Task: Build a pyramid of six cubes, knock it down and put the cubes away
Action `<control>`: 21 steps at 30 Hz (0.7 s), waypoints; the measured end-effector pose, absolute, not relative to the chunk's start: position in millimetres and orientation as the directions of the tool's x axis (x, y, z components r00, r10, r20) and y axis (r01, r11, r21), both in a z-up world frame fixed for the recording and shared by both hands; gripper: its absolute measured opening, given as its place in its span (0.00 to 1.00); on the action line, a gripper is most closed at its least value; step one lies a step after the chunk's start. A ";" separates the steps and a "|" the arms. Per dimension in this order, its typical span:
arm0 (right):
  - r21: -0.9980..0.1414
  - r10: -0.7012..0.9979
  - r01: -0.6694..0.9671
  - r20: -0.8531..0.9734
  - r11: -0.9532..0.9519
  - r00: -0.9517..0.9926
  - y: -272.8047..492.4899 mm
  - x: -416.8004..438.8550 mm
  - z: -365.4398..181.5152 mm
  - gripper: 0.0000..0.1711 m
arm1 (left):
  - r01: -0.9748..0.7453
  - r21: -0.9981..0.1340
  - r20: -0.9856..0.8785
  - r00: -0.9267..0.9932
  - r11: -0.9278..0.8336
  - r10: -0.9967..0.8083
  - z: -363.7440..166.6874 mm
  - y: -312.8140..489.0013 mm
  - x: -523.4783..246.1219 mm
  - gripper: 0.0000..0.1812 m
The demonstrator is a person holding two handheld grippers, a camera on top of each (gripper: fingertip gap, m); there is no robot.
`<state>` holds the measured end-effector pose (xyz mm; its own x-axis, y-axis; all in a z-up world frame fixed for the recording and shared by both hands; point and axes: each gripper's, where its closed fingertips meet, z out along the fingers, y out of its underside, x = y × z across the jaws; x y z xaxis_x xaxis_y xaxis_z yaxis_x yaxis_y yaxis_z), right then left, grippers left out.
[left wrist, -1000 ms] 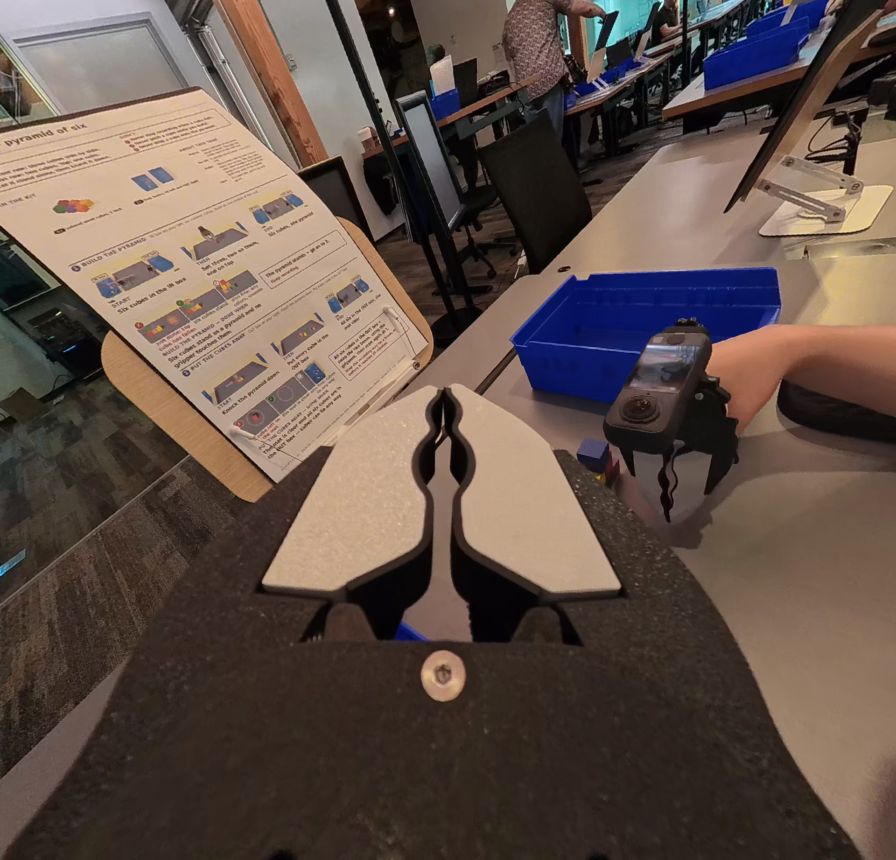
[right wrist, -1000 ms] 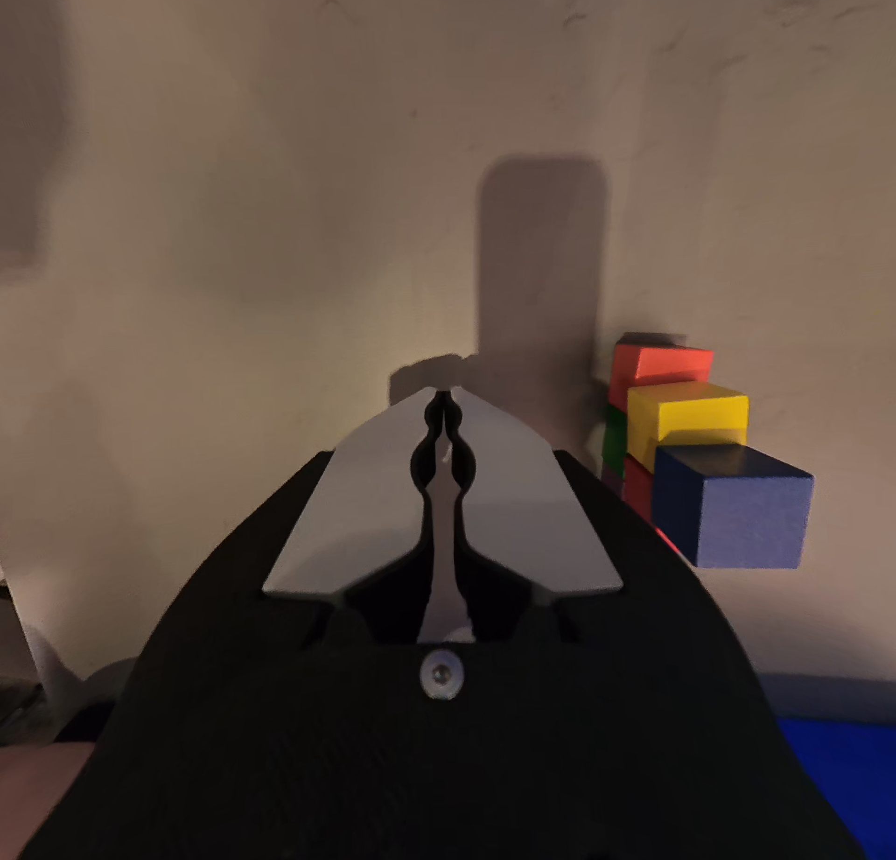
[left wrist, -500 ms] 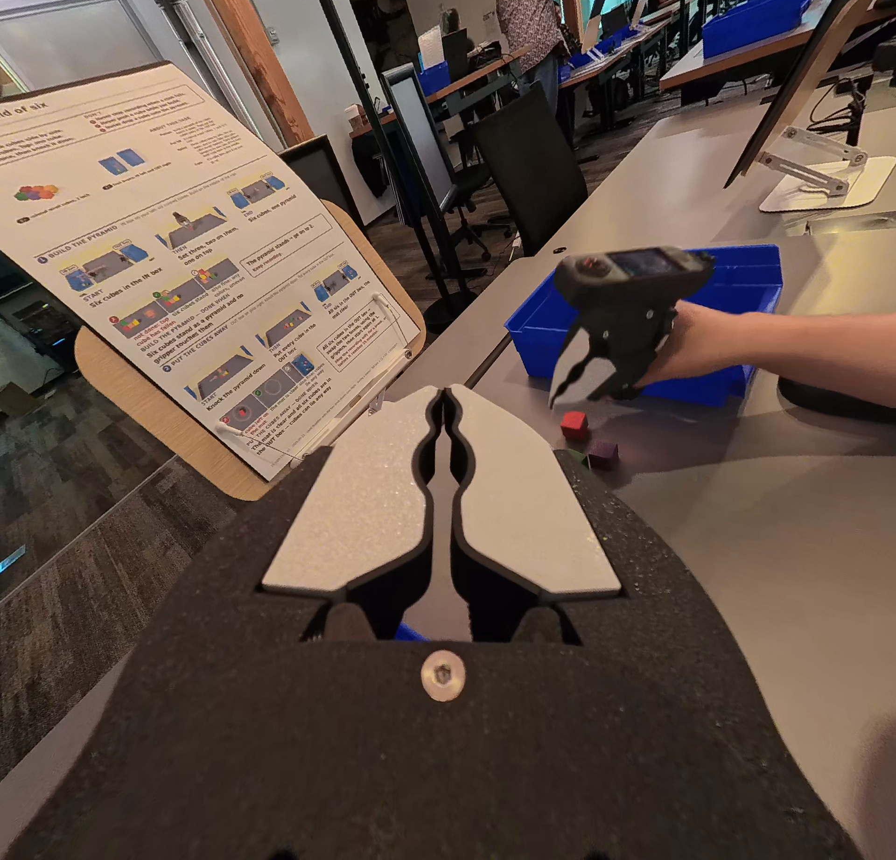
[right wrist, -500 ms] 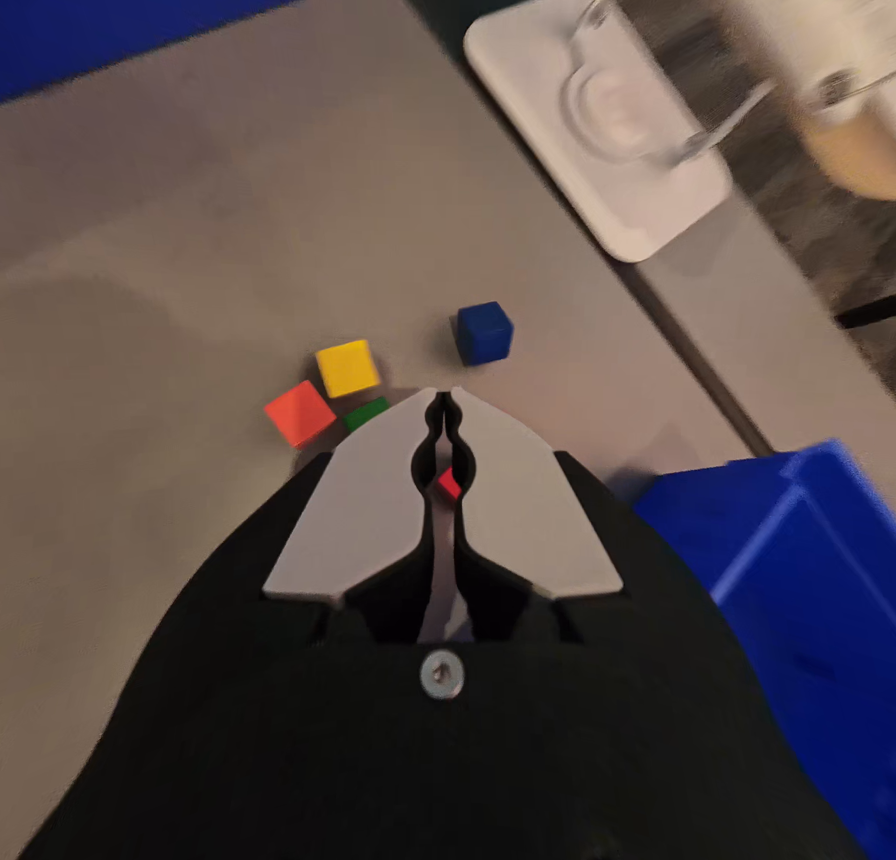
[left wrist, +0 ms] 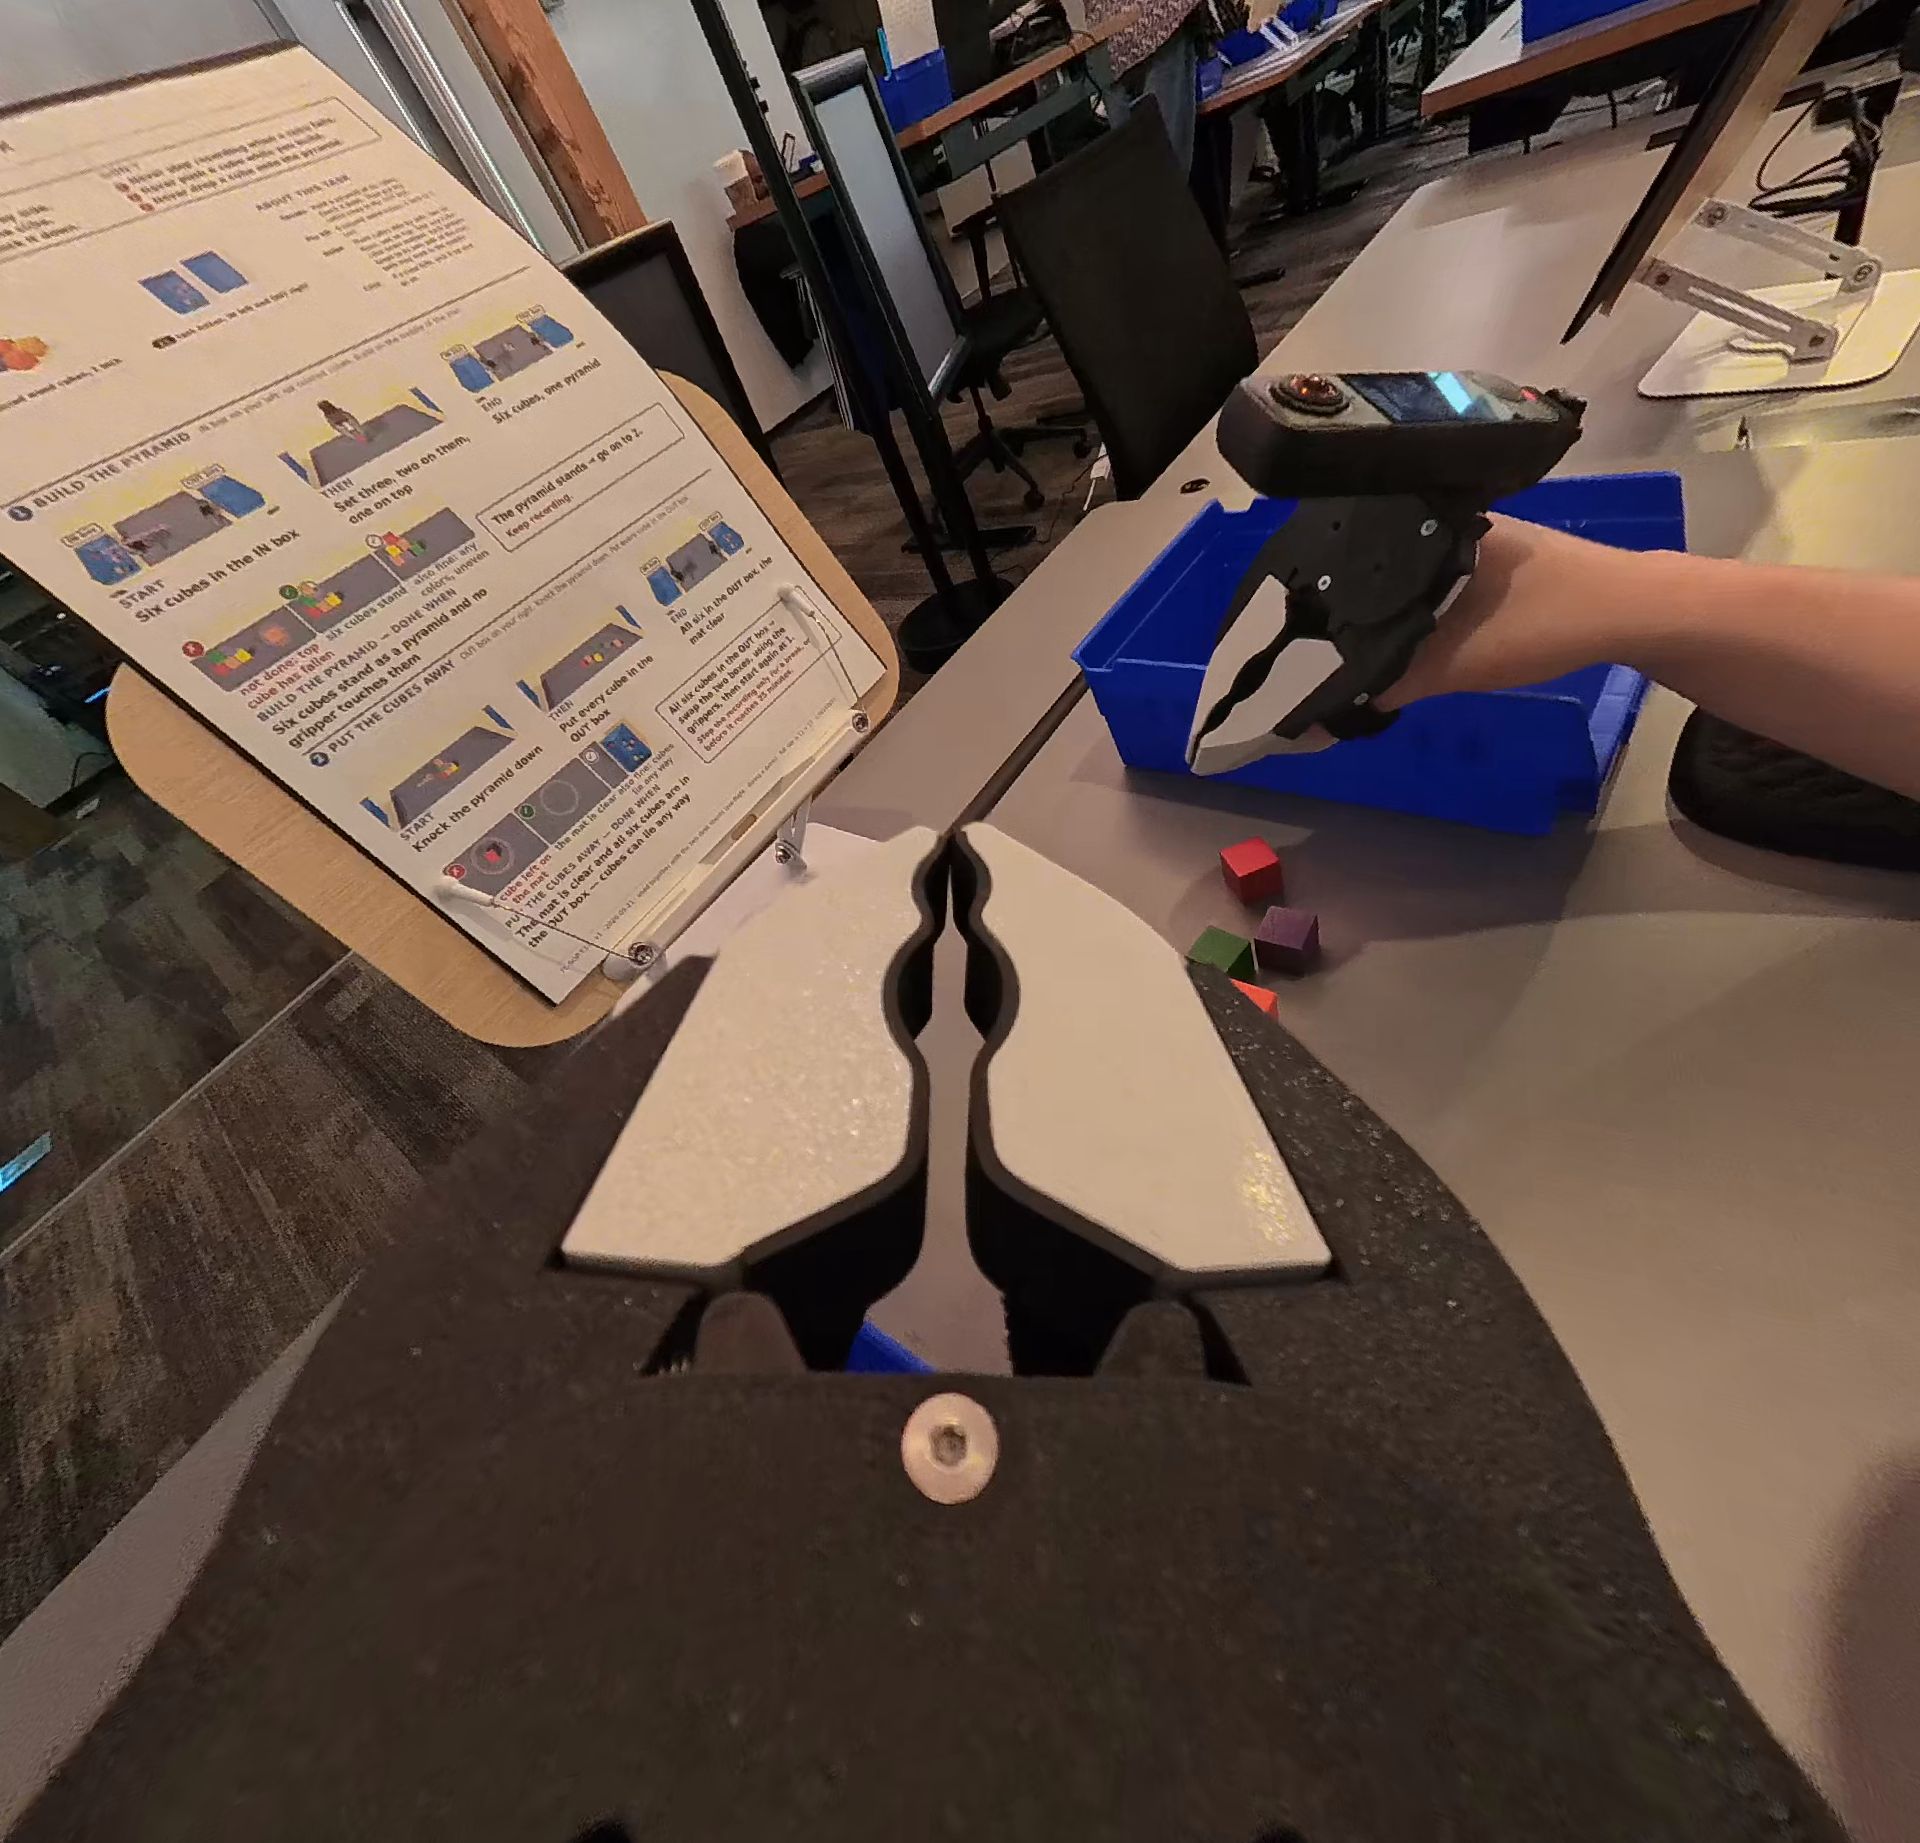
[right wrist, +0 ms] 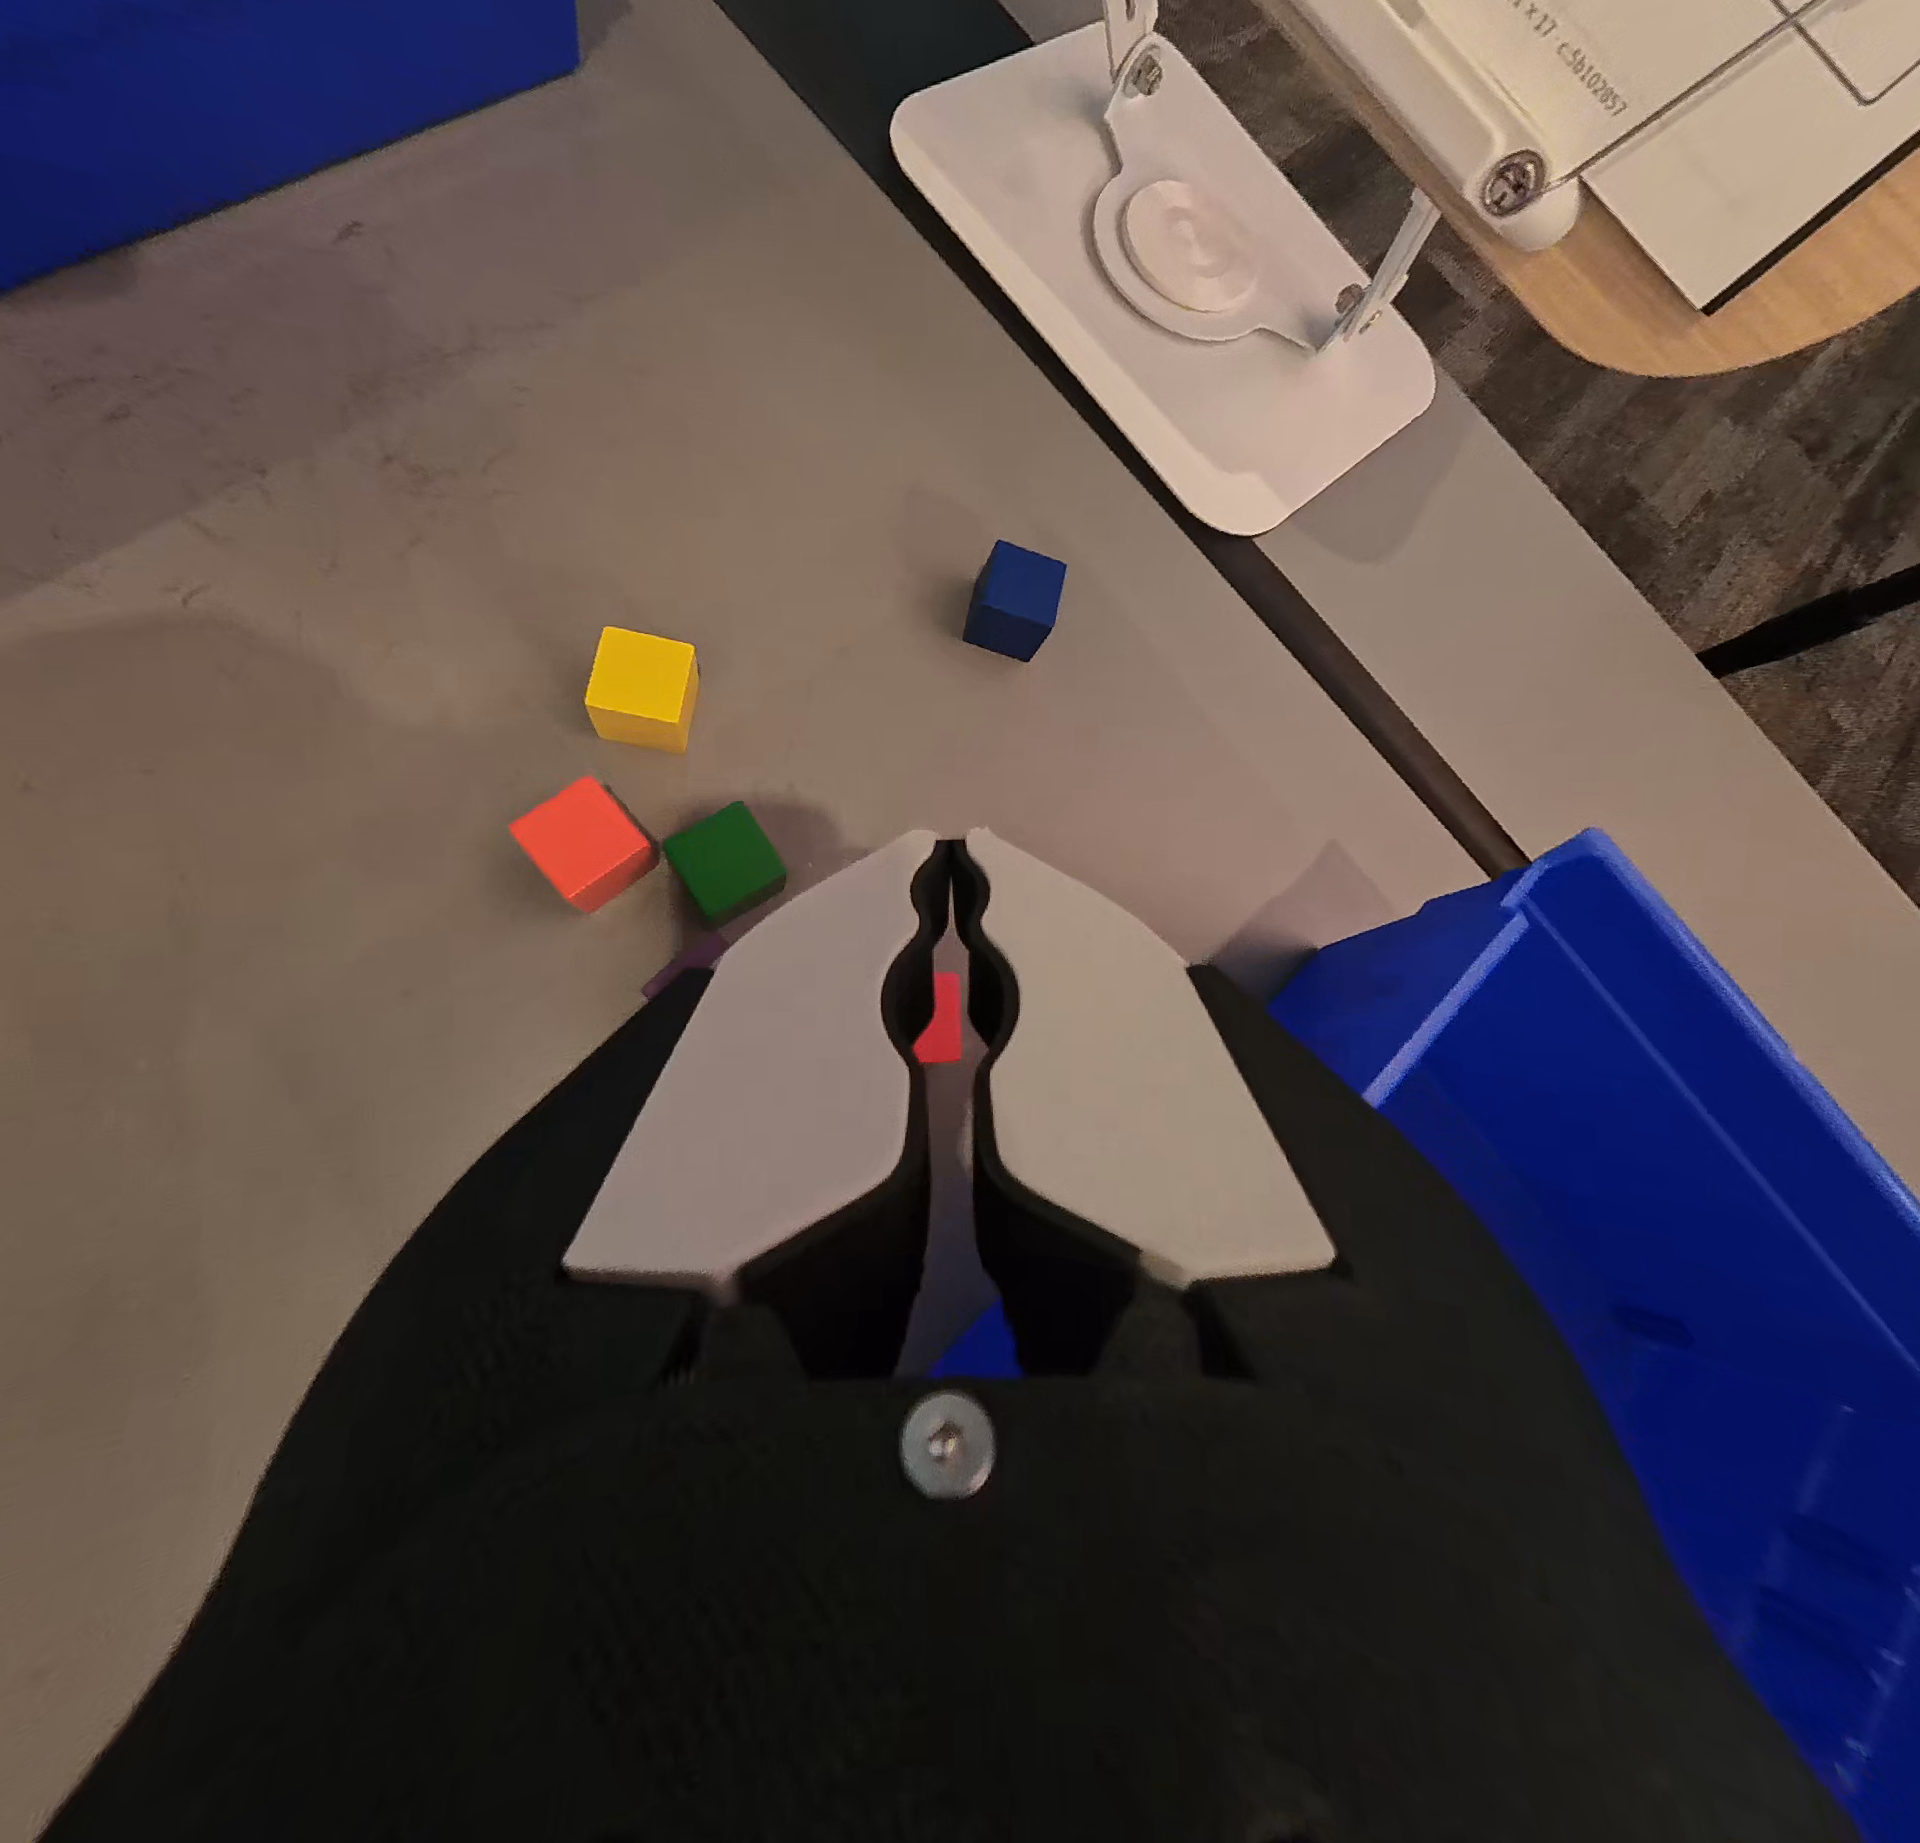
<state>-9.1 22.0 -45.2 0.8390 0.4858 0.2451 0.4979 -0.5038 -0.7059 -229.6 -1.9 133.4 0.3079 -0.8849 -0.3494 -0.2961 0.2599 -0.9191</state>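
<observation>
Now that the pyramid is down, we see six cubes scattered on the surface (right wrist: 312,463) | yellow cube (right wrist: 641,687), blue cube (right wrist: 1013,598) lie apart | right gripper (right wrist: 951,848) lifted, fingers together, empty | left gripper (left wrist: 951,843) fingers together | next: collect into blue bin (right wrist: 1662,1118).

Both the left gripper (left wrist: 951,843) and right gripper (right wrist: 951,843) have jaws closed, empty.
</observation>
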 end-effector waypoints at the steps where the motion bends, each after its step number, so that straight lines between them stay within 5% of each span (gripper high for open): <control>1: -0.701 0.490 0.496 0.235 -0.512 0.839 20.9 -8.6 -46.8 0.01 | -0.304 -0.919 -0.342 0.304 0.250 -0.889 131.2 -1.8 -229.1 0.00; 7: -0.642 0.537 0.464 0.094 -0.611 0.838 5.9 -12.8 -65.2 0.02 | -0.403 -0.891 -0.344 0.305 0.207 -0.888 111.7 4.9 -224.3 0.00; 10: -0.601 0.478 0.439 0.105 -0.668 0.872 6.6 -1.5 -73.7 0.13 | -0.443 -0.874 -0.366 0.327 0.201 -0.871 106.7 10.3 -225.3 0.00; 21: -0.211 0.474 0.500 0.164 -0.840 0.865 3.6 11.0 -130.6 0.23 | -0.461 -0.861 -0.375 0.292 0.214 -0.880 105.0 1.6 -226.7 0.00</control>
<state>11.0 3.6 -130.6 0.8651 0.4740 0.1641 0.5002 -0.8398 -0.2111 -226.7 1.6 105.0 0.2923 -0.8798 -0.3748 -0.4608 0.2139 -0.8614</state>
